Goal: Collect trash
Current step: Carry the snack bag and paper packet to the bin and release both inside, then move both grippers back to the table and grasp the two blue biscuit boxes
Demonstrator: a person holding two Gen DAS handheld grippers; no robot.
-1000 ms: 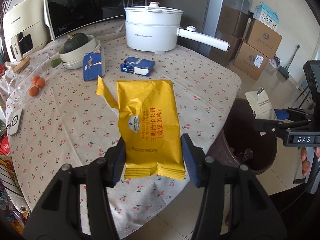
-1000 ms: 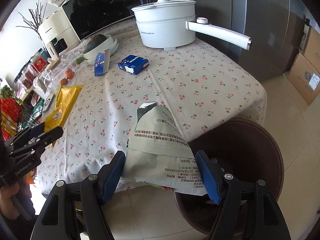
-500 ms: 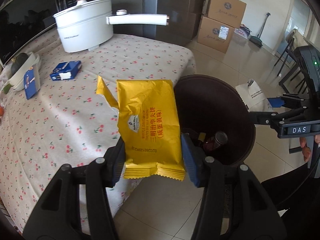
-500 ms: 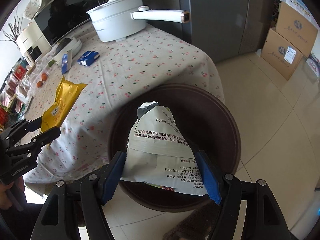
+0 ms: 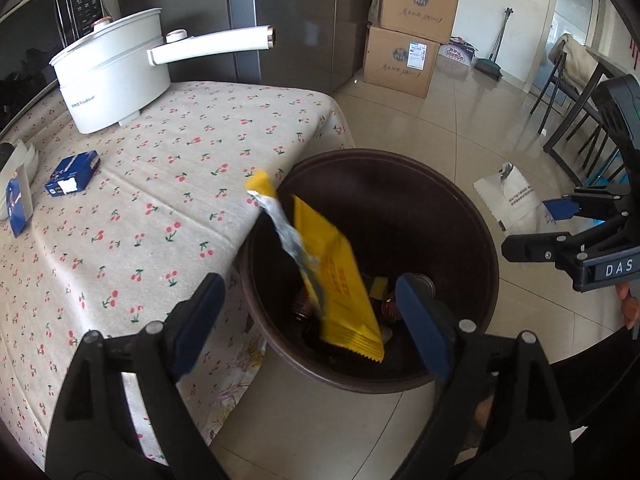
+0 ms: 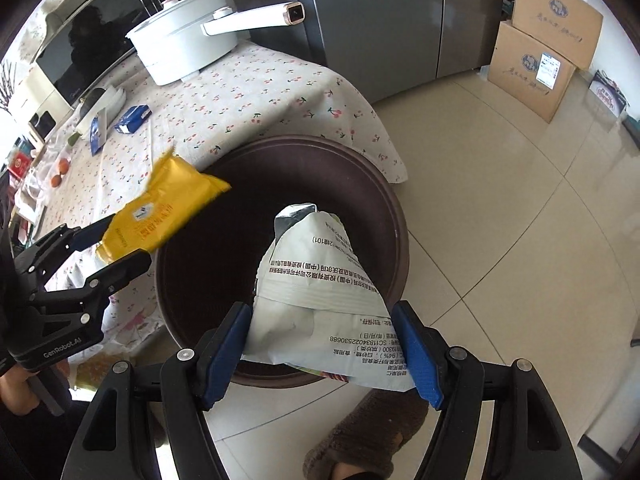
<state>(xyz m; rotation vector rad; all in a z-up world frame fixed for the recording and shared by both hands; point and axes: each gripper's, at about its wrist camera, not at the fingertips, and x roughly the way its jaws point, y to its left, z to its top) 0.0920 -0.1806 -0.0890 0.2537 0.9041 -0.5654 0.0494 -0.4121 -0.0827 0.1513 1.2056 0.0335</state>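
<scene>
Left gripper (image 5: 308, 316) wide open, yellow bag (image 5: 332, 276) tipping over bin (image 5: 472, 216) — right gripper (image 6: 322, 348) clamps white bag (image 6: 320, 292) near rim, may spill outside.

The left hand-held gripper (image 5: 310, 320) has spread open, yellow packet (image 5: 336, 284) dropping into bin (image 5: 472, 216).

The right gripper (image 5: 560, 222) body reads "DAS" in white letters; the left gripper (image 6: 116, 246) body reads "GenRobot.AI"; the white bag (image 6: 324, 304), held over the brown bin (image 6: 400, 240), carries upside-down Chinese print, "SC11834022530688" and "2鲁101"; the yellow packet (image 6: 160, 212) shows blurred red characters, unreadable.
</scene>
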